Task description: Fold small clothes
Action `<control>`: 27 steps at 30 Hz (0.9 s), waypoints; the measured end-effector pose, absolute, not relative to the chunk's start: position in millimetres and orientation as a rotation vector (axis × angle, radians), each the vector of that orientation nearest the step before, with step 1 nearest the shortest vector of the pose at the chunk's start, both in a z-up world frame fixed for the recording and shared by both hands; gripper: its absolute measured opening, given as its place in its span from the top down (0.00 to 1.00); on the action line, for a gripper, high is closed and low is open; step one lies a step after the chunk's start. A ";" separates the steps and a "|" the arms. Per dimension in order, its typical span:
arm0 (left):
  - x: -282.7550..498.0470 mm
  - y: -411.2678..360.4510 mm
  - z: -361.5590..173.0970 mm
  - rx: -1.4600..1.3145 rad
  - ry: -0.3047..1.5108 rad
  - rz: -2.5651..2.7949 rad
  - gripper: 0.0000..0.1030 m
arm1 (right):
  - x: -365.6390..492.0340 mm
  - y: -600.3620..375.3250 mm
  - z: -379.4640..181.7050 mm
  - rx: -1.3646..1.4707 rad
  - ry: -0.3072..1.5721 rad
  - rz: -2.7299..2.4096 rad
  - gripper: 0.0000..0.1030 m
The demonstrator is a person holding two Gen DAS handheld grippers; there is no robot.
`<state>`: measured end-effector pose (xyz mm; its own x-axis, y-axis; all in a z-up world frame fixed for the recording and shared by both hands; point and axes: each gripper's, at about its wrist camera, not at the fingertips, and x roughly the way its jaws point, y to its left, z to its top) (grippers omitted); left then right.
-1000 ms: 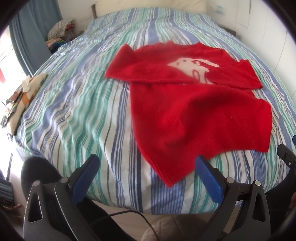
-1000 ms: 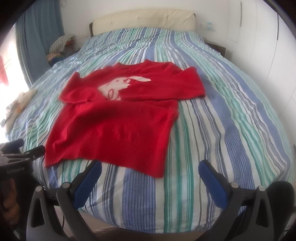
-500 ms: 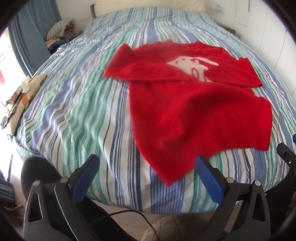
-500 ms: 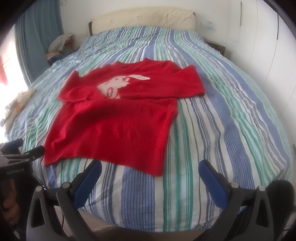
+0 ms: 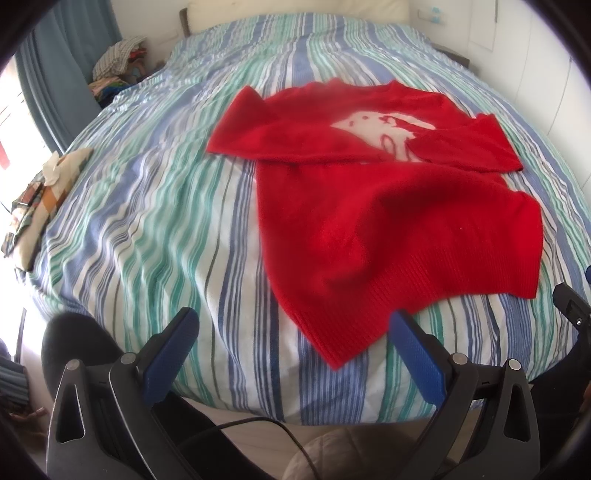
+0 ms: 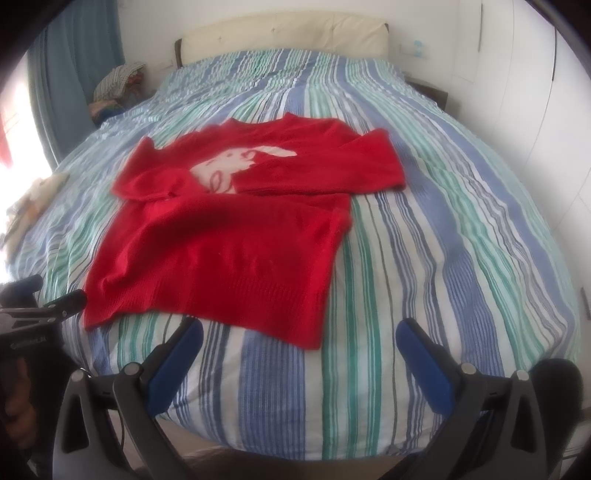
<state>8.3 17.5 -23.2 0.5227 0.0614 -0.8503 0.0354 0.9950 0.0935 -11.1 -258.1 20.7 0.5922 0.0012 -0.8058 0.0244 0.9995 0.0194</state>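
A red knitted sweater (image 5: 388,221) (image 6: 229,251) with a white animal picture lies flat on the striped bed, both sleeves folded across its chest and its hem toward me. My left gripper (image 5: 293,332) stands open near the bed's foot, just short of the hem's left corner, with nothing between its blue-padded fingers. My right gripper (image 6: 299,341) is open too, in front of the hem's right corner and apart from it. The right gripper's tip (image 5: 570,306) shows at the left wrist view's right edge, and the left gripper (image 6: 40,310) at the right wrist view's left edge.
The bed (image 5: 147,206) (image 6: 443,229) has a blue, green and white striped cover and a cream headboard (image 6: 284,33). A patterned cloth (image 5: 40,192) lies on its left edge. A pile of clothes (image 5: 118,62) and a blue curtain (image 5: 55,81) stand at the back left.
Both grippers have drifted slightly forward toward the sweater's hem. The sweater lies as before, and both grippers stay open.
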 end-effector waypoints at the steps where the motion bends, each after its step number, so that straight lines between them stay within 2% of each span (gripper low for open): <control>1: 8.4 17.2 -23.0 0.104 1.021 0.015 0.00 | -11.4 -258.0 21.0 0.029 0.936 -0.014 0.00; 27: 10.1 15.1 -29.6 0.099 1.054 0.000 0.00 | -9.8 -265.2 15.9 -0.013 0.965 -0.075 0.00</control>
